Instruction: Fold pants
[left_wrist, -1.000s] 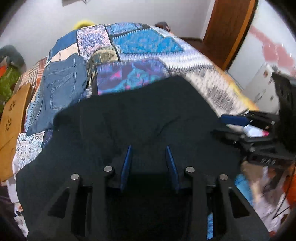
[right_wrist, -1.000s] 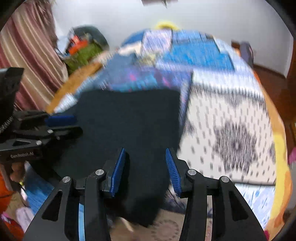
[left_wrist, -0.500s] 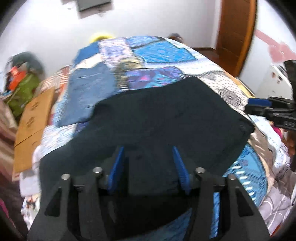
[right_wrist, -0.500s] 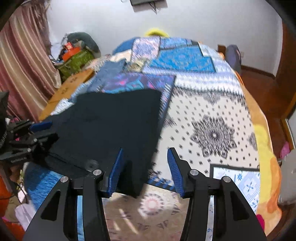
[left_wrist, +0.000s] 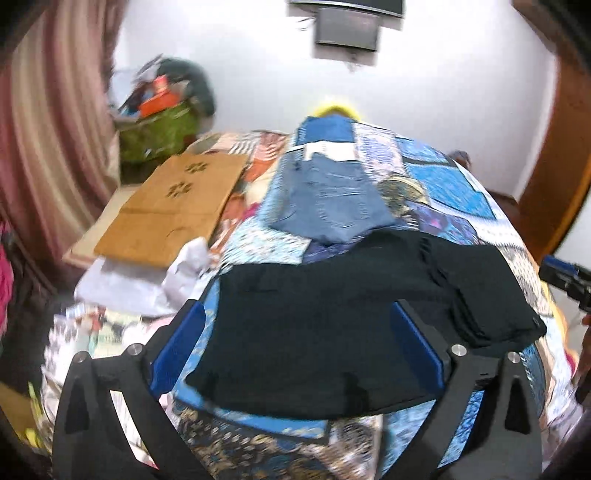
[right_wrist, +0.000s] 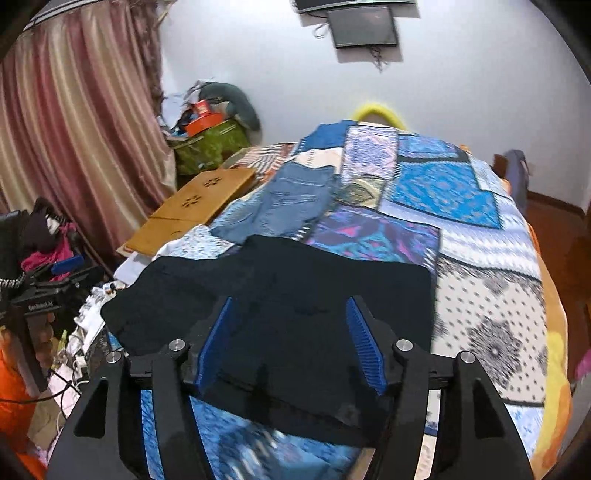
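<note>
Left wrist view: the black pants (left_wrist: 332, 325) lie flat on the patchwork bed (left_wrist: 461, 192) at its near edge, with a doubled layer visible toward the bed's right edge. The fabric appears soft, light and limp; it will likely sag and drape when lifted, so take hold at a hem, corner or fold edge rather than mid-panel, pinching all layers together. The left gripper (left_wrist: 295, 347) hangs above the near edge of the garment with its jaws wide apart and nothing between them. Folded blue jeans (left_wrist: 332, 199) lie farther up the bed, touching the far edge of the pants. A tan board (left_wrist: 173, 210) rests beside the bed's left edge. Right wrist view: the pants (right_wrist: 280, 306) occupy the near left portion of the bed (right_wrist: 491, 288); the near hem slightly overhangs the near edge. The right gripper (right_wrist: 291, 343) is positioned over the near hem, jaws apart and empty, angled forward and downward. The left gripper (right_wrist: 62, 269) is visible off the bed's left edge, clear of the cloth.
</note>
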